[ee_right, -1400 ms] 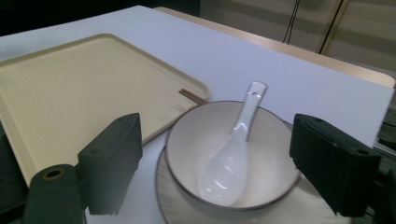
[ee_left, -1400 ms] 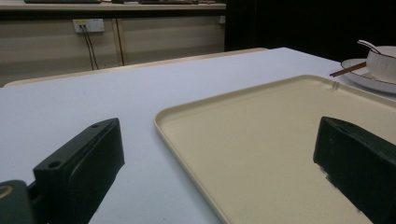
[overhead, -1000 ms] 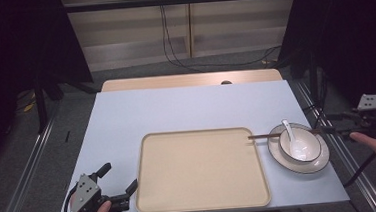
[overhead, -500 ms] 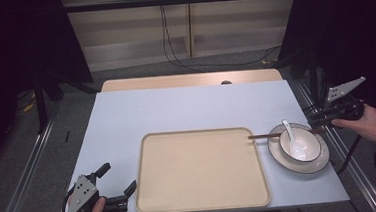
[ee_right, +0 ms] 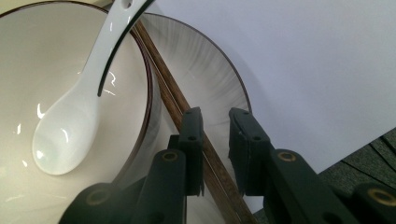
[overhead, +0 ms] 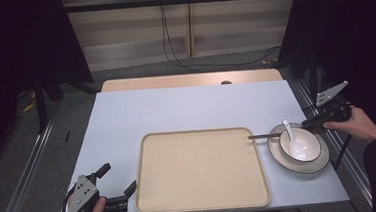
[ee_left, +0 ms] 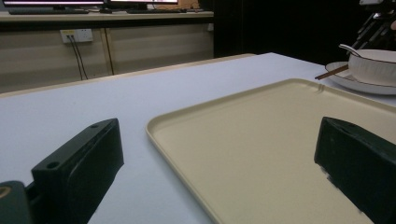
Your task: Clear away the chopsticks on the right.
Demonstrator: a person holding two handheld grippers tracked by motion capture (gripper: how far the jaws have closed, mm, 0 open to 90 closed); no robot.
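Bench (overhead: 176, 112), covered in pale blue-white, is seen from above. A large cream tray (overhead: 200, 170) is laid at its near middle, empty. At about three o'clock from the tray, just beside its right edge, a plate (overhead: 280, 159) is set, and a white bowl (overhead: 304, 145) is stood on it with a white spoon (overhead: 289, 134) resting inside. A pair of brown chopsticks (overhead: 261, 137) is laid across the plate's far side beside the bowl, the tips reaching toward the tray's rim at nine o'clock.

The right tongs (overhead: 311, 123) are held at the plate's two o'clock edge. Compared with a second ago, they have been brought in from off the bench's right side and lowered to the plate. Their jaws have just been closing and are now narrowed around the chopsticks (ee_right: 205, 154), which are seen between the two black pads in the right gripper view; a sliver of space appears at each side, so a firm grip cannot be confirmed.

The left tongs (overhead: 116, 183) are rested at the tray's seven o'clock corner, jaws spread wide and empty, unmoved.

Judged from this, the chopsticks are about to be pinched and lifted, probably toward the tray.
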